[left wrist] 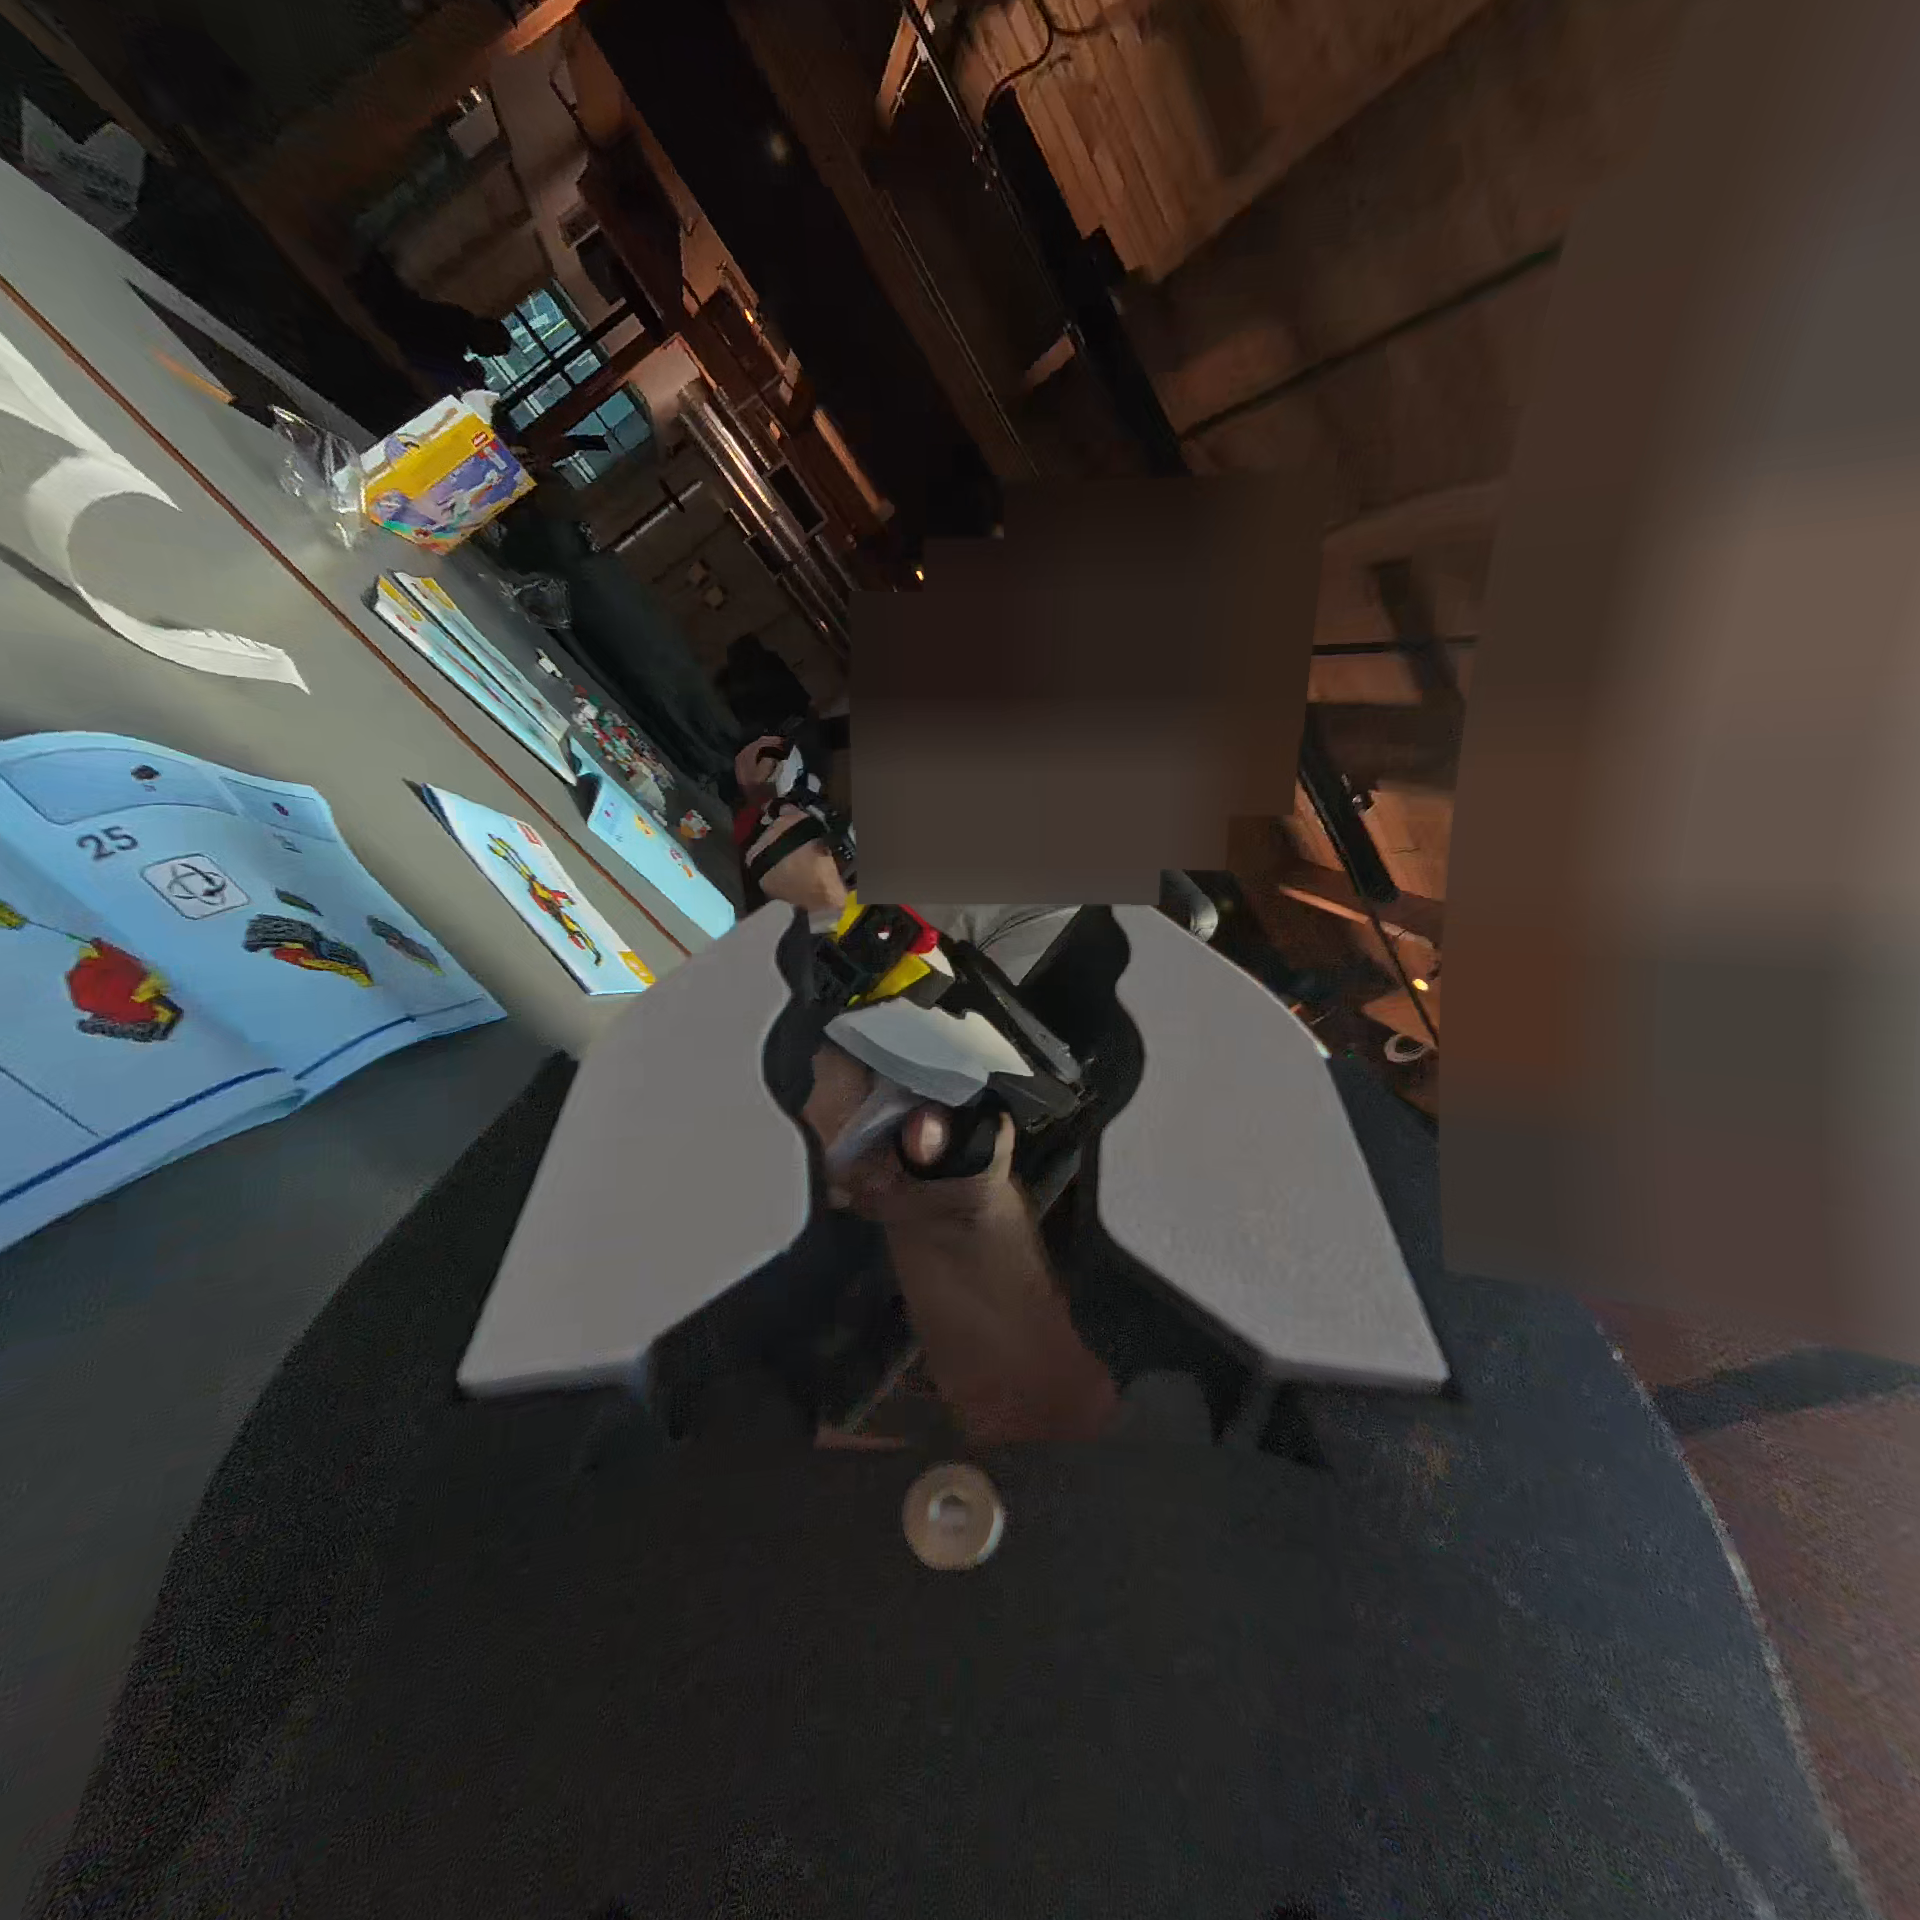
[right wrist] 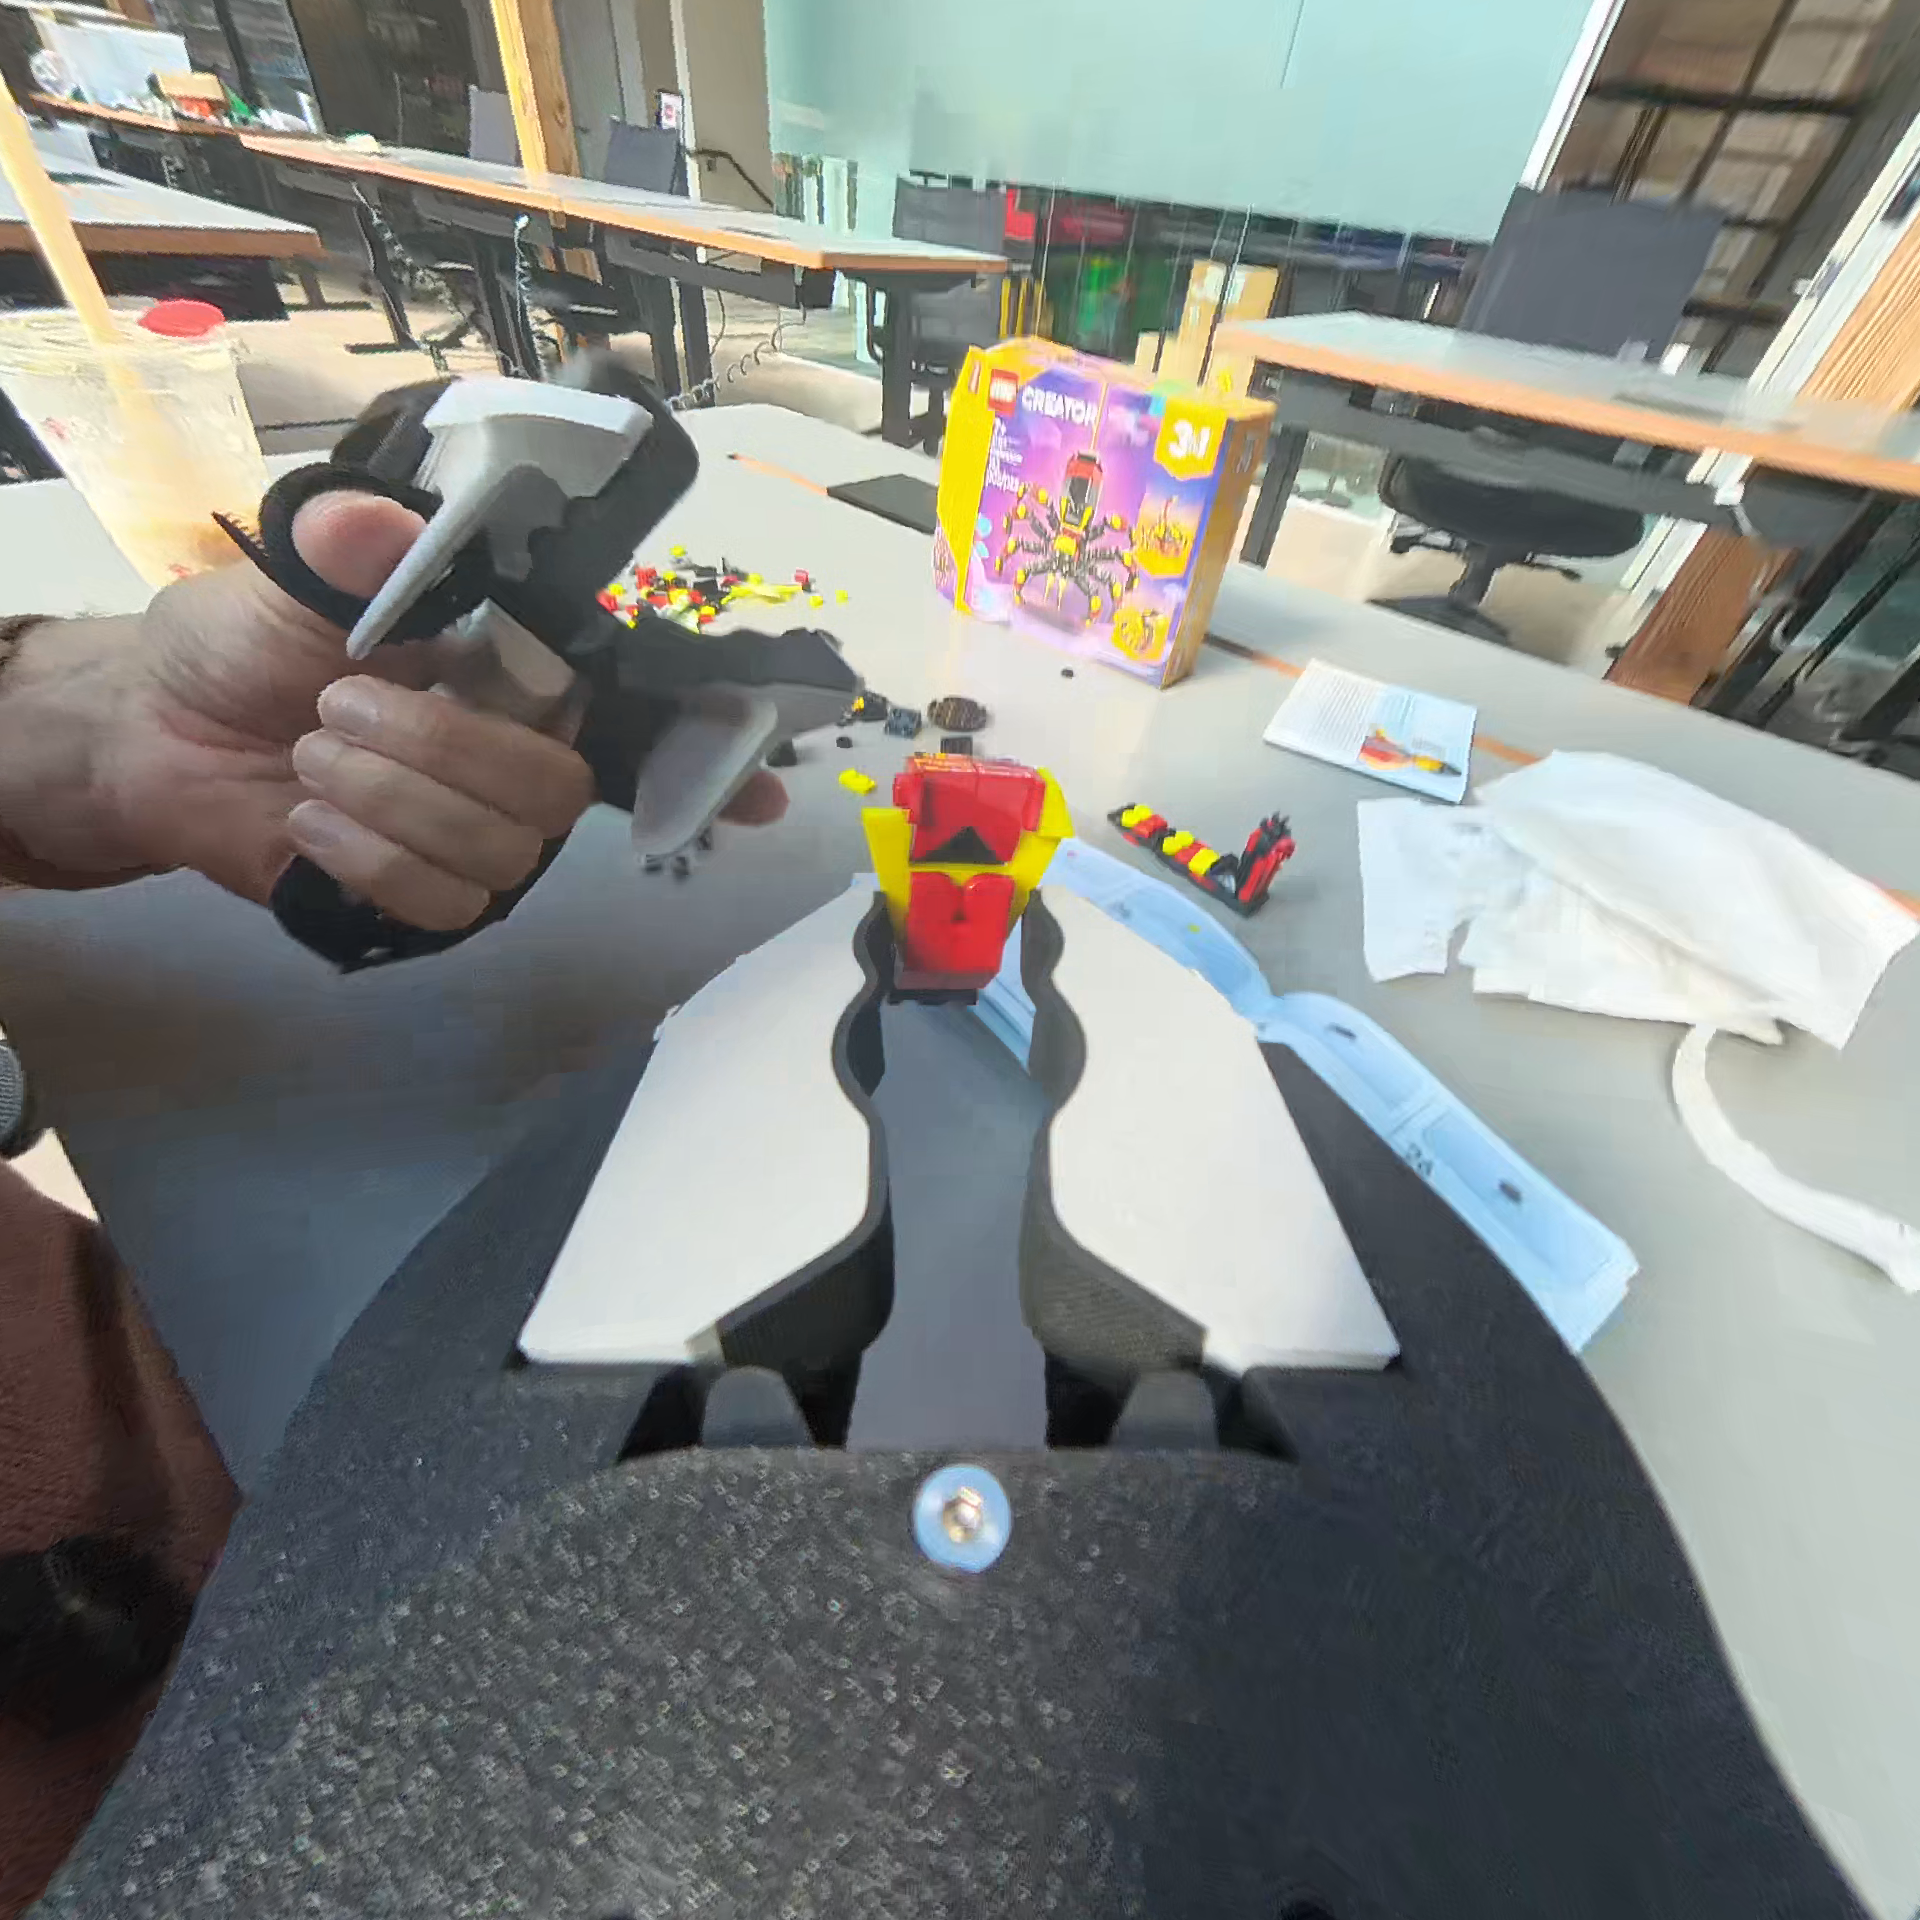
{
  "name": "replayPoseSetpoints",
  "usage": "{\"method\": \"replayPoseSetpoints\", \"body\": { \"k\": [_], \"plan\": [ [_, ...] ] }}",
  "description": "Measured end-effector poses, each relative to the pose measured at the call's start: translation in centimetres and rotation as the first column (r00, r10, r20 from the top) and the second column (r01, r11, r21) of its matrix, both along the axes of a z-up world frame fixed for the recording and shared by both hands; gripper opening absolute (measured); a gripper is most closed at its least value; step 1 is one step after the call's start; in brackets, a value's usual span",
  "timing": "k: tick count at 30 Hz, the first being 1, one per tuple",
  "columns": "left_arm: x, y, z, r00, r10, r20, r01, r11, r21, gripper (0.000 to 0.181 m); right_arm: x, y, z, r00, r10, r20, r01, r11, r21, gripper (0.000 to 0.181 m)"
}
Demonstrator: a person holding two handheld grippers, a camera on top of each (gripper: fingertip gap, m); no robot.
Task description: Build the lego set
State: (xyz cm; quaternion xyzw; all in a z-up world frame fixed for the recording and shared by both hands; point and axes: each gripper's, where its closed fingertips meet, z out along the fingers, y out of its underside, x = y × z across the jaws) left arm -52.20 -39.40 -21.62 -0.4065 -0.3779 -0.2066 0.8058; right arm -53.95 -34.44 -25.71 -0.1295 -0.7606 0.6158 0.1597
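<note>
My right gripper (right wrist: pixel 956 935) is shut on a red and yellow lego body (right wrist: pixel 961 831) and holds it upright above the grey table (right wrist: pixel 1558 1143). My left gripper (right wrist: pixel 800 696), held in a hand, hangs in the air up and to the left of the body, apart from it. In the left wrist view my left gripper (left wrist: pixel 951 920) is open and empty. The right gripper's fingers (left wrist: pixel 925 1049) and the lego body (left wrist: pixel 883 940) show in its gap. A small red, black and yellow sub-assembly (right wrist: pixel 1205 852) lies on the table to the right.
Loose lego pieces (right wrist: pixel 717 592) lie at the back of the table beside the lego box (right wrist: pixel 1101 509). An open instruction booklet (right wrist: pixel 1351 1122) lies under my right gripper. A small booklet (right wrist: pixel 1371 727), white paper bags (right wrist: pixel 1621 883) and a drink cup (right wrist: pixel 125 436) stand around.
</note>
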Motion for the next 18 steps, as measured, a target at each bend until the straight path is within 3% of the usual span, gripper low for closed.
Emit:
{"method": "replayPoseSetpoints", "body": {
  "k": [1,3,4,6,8,10,12,14,16,18],
  "plan": [
    [-0.2,-0.7,-0.5,0.998,0.032,-0.061,-0.04,0.991,-0.126,0.044,0.0,0.7,-0.8,0.997,-0.004,0.08,0.003,1.0,0.014,0.023],
    [-0.7,-2.0,-2.0,0.965,0.076,-0.25,-0.178,0.891,-0.419,0.023,0.4,1.7,-2.5,0.96,0.007,0.28,-0.015,1.0,0.027,0.023],
    [-1.0,-2.2,-3.1,0.936,0.056,-0.348,-0.256,0.788,-0.561,0.017,1.2,1.7,-3.3,0.917,0.052,0.396,-0.062,0.998,0.012,0.023],
    [-0.5,-0.7,-4.8,0.864,-0.114,-0.49,-0.342,0.58,-0.739,0.012,2.4,1.3,-3.6,0.815,0.14,0.563,-0.109,0.99,-0.088,0.023],
    [0.3,2.0,-5.6,0.751,-0.294,-0.591,-0.446,0.435,-0.782,0.017,3.0,1.0,-3.3,0.701,0.221,0.678,-0.111,0.973,-0.203,0.023],
    [0.3,4.2,-6.1,0.624,-0.393,-0.676,-0.595,0.323,-0.736,0.035,3.1,1.2,-3.4,0.628,0.245,0.739,-0.072,0.963,-0.258,0.023],
    [0.3,6.2,-6.5,0.539,-0.434,-0.721,-0.673,0.293,-0.679,0.047,3.5,1.7,-3.7,0.568,0.261,0.781,-0.033,0.955,-0.295,0.023],
    [1.3,8.2,-6.6,0.489,-0.46,-0.741,-0.656,0.365,-0.66,0.058,4.1,2.0,-3.3,0.493,0.322,0.808,-0.01,0.931,-0.365,0.023],
    [2.2,9.4,-6.5,0.48,-0.467,-0.743,-0.599,0.445,-0.666,0.065,4.4,2.3,-2.8,0.438,0.376,0.817,0.018,0.905,-0.426,0.023],
    [2.0,9.7,-6.4,0.481,-0.465,-0.743,-0.583,0.463,-0.667,0.066,4.7,2.6,-2.8,0.424,0.385,0.82,0.014,0.903,-0.43,0.024]
  ]
}}
